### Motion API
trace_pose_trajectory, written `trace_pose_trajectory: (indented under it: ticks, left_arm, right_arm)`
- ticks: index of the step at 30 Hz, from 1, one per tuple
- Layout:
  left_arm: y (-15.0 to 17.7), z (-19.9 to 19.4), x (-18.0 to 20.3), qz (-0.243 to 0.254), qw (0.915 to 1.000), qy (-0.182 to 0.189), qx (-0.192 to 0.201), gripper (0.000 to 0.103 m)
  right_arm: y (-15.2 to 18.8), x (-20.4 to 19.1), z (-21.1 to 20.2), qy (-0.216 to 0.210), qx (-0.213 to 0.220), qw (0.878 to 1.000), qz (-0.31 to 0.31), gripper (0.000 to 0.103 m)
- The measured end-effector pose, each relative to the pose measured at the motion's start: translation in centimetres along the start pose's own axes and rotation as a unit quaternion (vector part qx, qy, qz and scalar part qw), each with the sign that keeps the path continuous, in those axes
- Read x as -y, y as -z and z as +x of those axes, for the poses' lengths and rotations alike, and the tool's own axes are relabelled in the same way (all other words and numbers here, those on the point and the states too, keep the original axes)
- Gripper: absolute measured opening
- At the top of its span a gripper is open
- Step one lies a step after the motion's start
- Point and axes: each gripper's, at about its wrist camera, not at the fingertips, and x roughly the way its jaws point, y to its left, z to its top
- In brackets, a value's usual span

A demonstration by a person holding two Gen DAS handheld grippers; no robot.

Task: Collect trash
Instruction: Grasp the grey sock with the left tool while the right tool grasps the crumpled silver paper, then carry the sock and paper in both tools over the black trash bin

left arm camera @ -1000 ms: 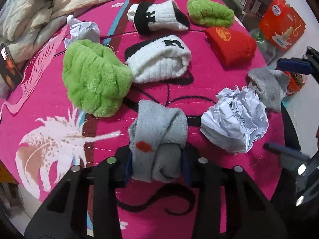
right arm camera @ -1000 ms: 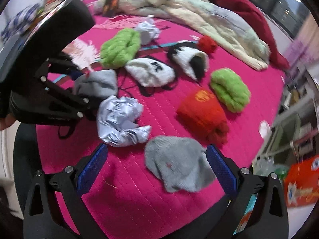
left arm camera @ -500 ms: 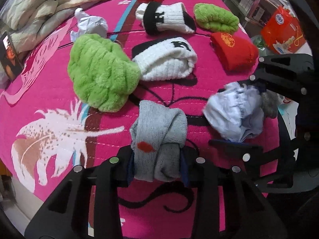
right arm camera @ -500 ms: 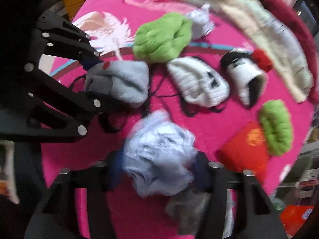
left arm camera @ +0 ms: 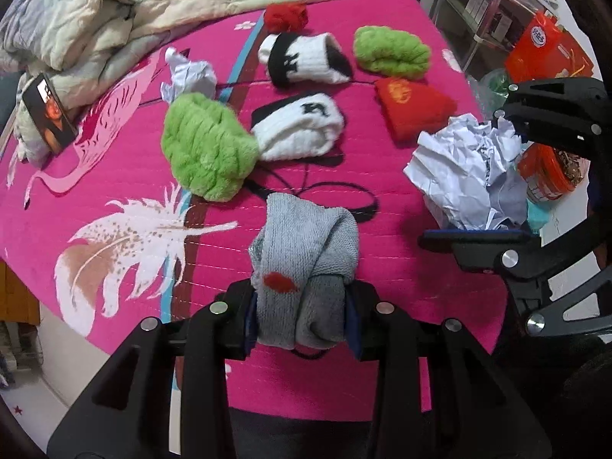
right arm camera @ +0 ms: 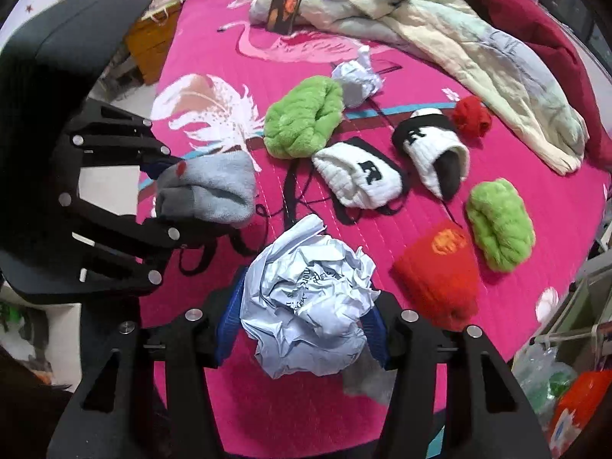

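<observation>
1. Since a second ago, now clamping the big crumpled paper ball (right arm camera: 310, 306) in the right gripper (right arm camera: 302, 329), whose fingers, then spread wide over a flat grey sock, closed in early in that second; now holding the ball up clear of the pink bedspread (right arm camera: 478, 344).
2. Gripping the paper from both sides with the blue pads (right arm camera: 227, 321), the ball bulging out above and below them.
3. Showing in the left wrist view as the same paper ball (left arm camera: 466, 170), pinched by the right gripper (left arm camera: 497, 187) at the right edge of the bed.
4. Squeezing a rolled grey sock (left arm camera: 306, 267) with a red spot in the left gripper (left arm camera: 302, 317), fingers clenched tight on its lower end.
5. Appearing in the right wrist view as that grey sock (right arm camera: 208, 187), held by the left gripper (right arm camera: 168, 191) just left of the paper ball, the two apart.
6. Lying further up the bedspread, a second, smaller crumpled paper (right arm camera: 355, 80), touching the upper edge of a fluffy green sock roll (right arm camera: 302, 122).
7. Resting around the middle of the bed: two white socks with black lettering (right arm camera: 363, 179), a red sock (right arm camera: 440, 271), another green roll (right arm camera: 499, 223) and a small red ball (right arm camera: 470, 114).
8. Peeking out under the held paper, a bit of grey fabric (right arm camera: 363, 378).
9. Piling along the far side, pale bedding (right arm camera: 440, 19).
</observation>
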Motion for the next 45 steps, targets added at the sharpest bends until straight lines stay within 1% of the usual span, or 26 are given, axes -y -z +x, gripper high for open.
trace_pose_trajectory:
  ticks: [3,6,13,19,27,33,39,41,45]
  left_arm:
    - [-0.9,-0.6,1.7,0.005,1.0000,-0.006,-0.003,0.035]
    - [-1.9,-1.0,3.3,0.010,0.9999,-0.009,-0.004,0.035]
    - [-4.4,-1.3,7.5,0.031,0.9995,-0.007,-0.002,0.035]
    - [-6.9,-0.4,11.2,0.057,0.9983,-0.007,-0.009,0.035]
    - [-10.0,0.5,15.9,0.089,0.9960,-0.008,-0.007,0.035]
    - [-12.6,1.5,19.4,0.109,0.9940,-0.004,-0.007,0.036]
    - [-15.0,3.1,23.5,0.128,0.9916,0.013,-0.012,0.036]
    - [-15.7,3.7,24.6,0.132,0.9910,0.020,-0.014,0.036]
    - [-17.3,5.5,27.4,0.145,0.9888,0.029,-0.022,0.036]
  right_arm:
    - [1.1,0.9,-2.0,0.004,0.013,1.000,0.014,0.052]
    - [2.3,2.8,-3.6,0.011,0.025,0.999,0.031,0.052]
    - [5.5,7.5,-4.8,0.018,0.027,0.996,0.084,0.052]
    - [8.4,11.2,-5.9,0.025,0.027,0.992,0.124,0.052]
    - [11.6,14.9,-7.5,0.047,0.032,0.986,0.156,0.052]
    - [14.5,18.7,-8.8,0.066,0.040,0.977,0.197,0.052]
    - [18.1,22.6,-10.3,0.090,0.044,0.965,0.244,0.052]
    - [19.5,24.2,-10.8,0.101,0.043,0.958,0.263,0.052]
    - [21.8,26.5,-11.5,0.109,0.045,0.950,0.290,0.052]
